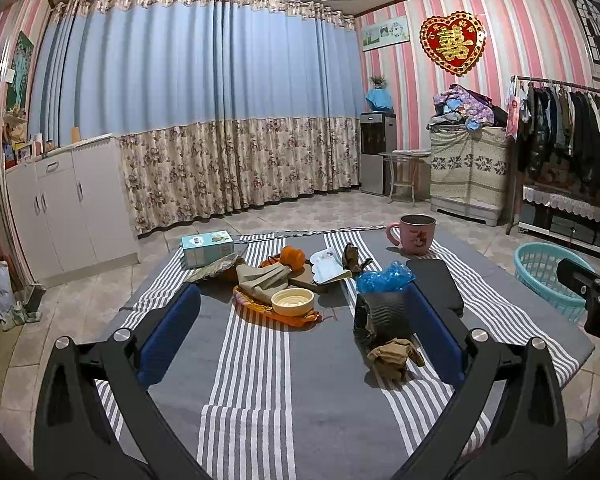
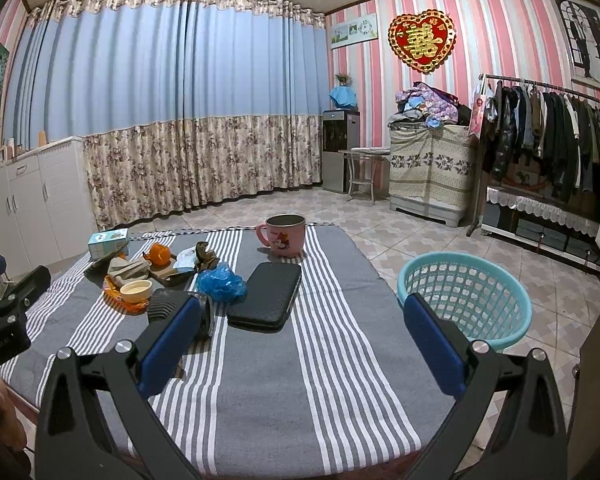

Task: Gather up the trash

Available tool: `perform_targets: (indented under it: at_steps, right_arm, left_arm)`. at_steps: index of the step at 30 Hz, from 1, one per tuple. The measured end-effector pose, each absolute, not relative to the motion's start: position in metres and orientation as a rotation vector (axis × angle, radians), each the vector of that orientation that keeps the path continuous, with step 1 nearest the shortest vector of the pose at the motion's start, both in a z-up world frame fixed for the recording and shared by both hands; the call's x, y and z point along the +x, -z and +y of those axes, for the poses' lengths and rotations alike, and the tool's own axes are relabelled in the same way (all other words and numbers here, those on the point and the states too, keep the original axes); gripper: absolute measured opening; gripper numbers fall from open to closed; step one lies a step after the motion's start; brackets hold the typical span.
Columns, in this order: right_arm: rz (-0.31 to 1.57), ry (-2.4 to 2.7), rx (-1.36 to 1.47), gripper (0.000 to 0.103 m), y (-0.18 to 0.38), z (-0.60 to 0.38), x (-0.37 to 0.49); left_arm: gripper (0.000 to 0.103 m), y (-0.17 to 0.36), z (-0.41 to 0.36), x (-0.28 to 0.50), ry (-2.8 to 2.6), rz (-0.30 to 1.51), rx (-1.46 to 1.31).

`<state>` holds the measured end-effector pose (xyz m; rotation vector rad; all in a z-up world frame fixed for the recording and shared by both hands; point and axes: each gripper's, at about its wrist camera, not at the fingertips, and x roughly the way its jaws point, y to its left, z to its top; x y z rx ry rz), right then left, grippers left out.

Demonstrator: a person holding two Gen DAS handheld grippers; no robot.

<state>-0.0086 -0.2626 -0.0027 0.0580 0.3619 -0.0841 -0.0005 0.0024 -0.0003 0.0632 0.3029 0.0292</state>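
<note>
Both pairs of fingers stand wide apart and hold nothing, left gripper [image 1: 300,332] and right gripper [image 2: 300,344] above the striped surface [image 2: 260,392]. Crumpled blue plastic [image 1: 384,278] lies mid-surface beside the black case [image 2: 266,296], and the teal basket [image 2: 466,292] stands on the floor at the right.
</note>
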Motion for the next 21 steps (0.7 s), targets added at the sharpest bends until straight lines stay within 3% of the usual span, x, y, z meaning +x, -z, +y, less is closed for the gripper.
perform_targets:
  at_steps: [21]
  right_arm:
    - [0.366, 0.083, 0.062, 0.099, 0.0050, -0.2632, -0.0074]
  left_arm:
    - [0.098, 0.0018, 0.0035, 0.0027, -0.032, 0.311, 0.066]
